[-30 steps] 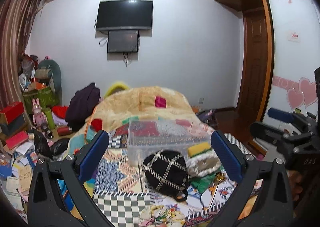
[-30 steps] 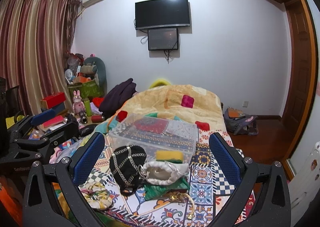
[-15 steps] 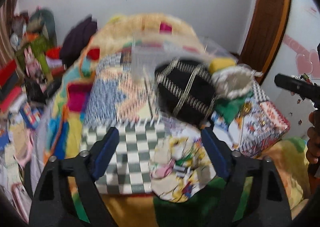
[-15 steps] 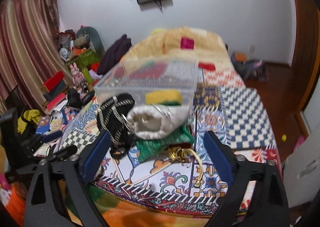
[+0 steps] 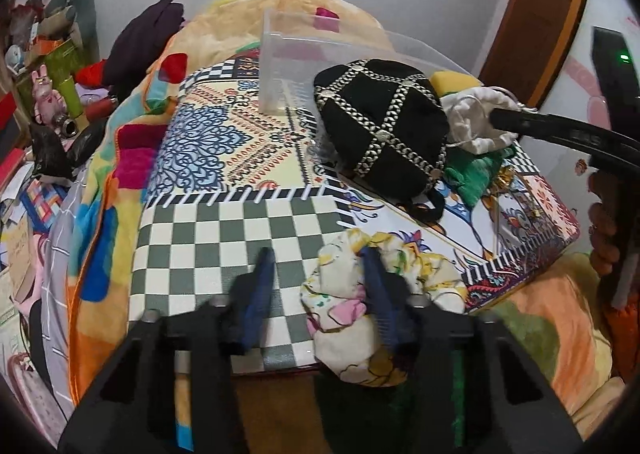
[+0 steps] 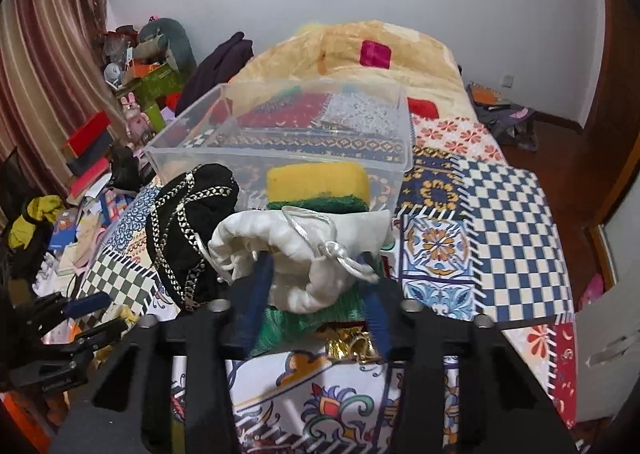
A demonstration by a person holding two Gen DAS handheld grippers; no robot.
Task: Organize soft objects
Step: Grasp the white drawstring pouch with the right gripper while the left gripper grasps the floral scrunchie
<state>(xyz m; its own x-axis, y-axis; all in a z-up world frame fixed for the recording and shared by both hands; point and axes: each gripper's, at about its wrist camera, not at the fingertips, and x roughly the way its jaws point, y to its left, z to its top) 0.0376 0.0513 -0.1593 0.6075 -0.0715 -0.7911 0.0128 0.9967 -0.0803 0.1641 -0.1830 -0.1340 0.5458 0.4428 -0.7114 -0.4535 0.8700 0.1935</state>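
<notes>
Right wrist: white pouch [image 6: 304, 254] mouth leftward.

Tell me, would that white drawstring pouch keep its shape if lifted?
Probably not. The white drawstring pouch looks like thin, crumpled cloth, so it would likely sag. Its loose cord may dangle or snag. It seems light, slumped over the green cloth.

Soft items beside clear bin [image 6: 288, 141]
Floral pouch [image 5: 372, 310] crumpled at mat edge; black studded bag [image 5: 380, 121] beside white drawstring pouch [image 6: 296, 250]; yellow-green sponge [image 6: 318, 187] behind.
</notes>
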